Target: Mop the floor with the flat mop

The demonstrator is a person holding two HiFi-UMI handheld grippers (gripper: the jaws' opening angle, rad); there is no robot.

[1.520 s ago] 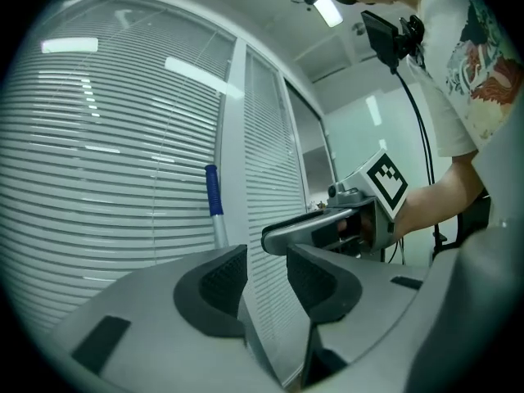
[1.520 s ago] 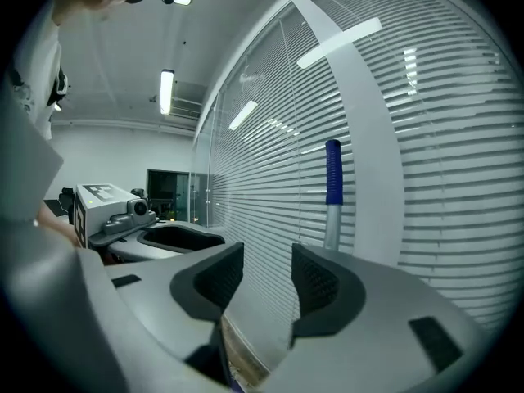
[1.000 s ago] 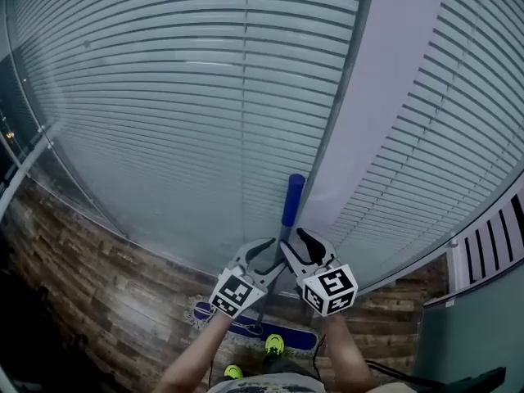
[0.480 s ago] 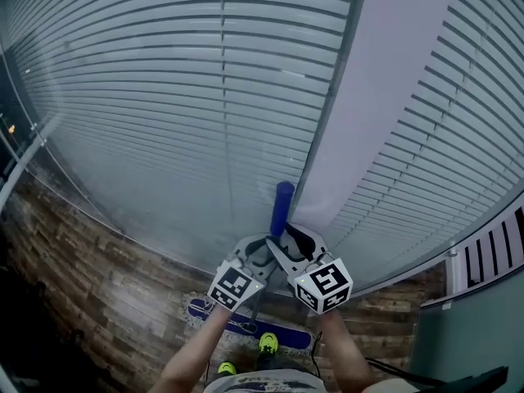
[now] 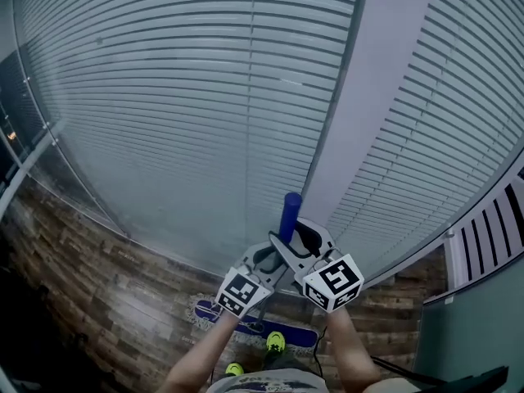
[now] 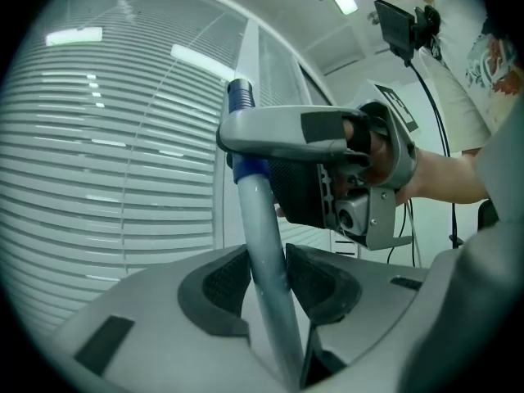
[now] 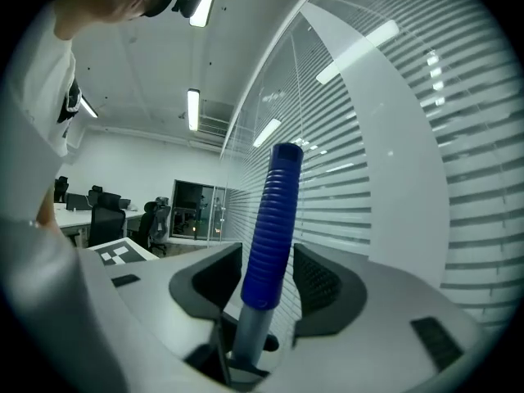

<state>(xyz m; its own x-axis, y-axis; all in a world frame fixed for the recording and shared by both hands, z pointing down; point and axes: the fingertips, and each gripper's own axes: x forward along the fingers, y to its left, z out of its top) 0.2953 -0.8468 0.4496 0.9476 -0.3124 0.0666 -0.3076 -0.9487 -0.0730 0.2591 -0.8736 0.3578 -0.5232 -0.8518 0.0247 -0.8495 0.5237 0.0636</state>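
The flat mop stands in front of me, its blue head (image 5: 250, 327) on the wood floor by my shoes. Its grey pole (image 6: 266, 244) passes between the pads of my left gripper (image 6: 270, 273), whose jaws have just been closing and now press on the pole. Higher up, my right gripper (image 7: 266, 273) is shut on the ribbed blue grip (image 7: 274, 219), whose top (image 5: 290, 211) sticks up above both grippers. In the head view the left gripper (image 5: 268, 258) sits just below and left of the right gripper (image 5: 304, 241).
A glass wall with slatted blinds (image 5: 205, 97) and a white pillar (image 5: 368, 121) rise right behind the mop. Wood floor (image 5: 98, 277) stretches to the left. A slatted vent (image 5: 491, 228) stands at the right. Office desks and chairs (image 7: 106, 219) lie further off.
The left gripper's jaws have narrowed onto the pole. Both grippers and the handle have shifted slightly right, and less of the blue grip shows above them.
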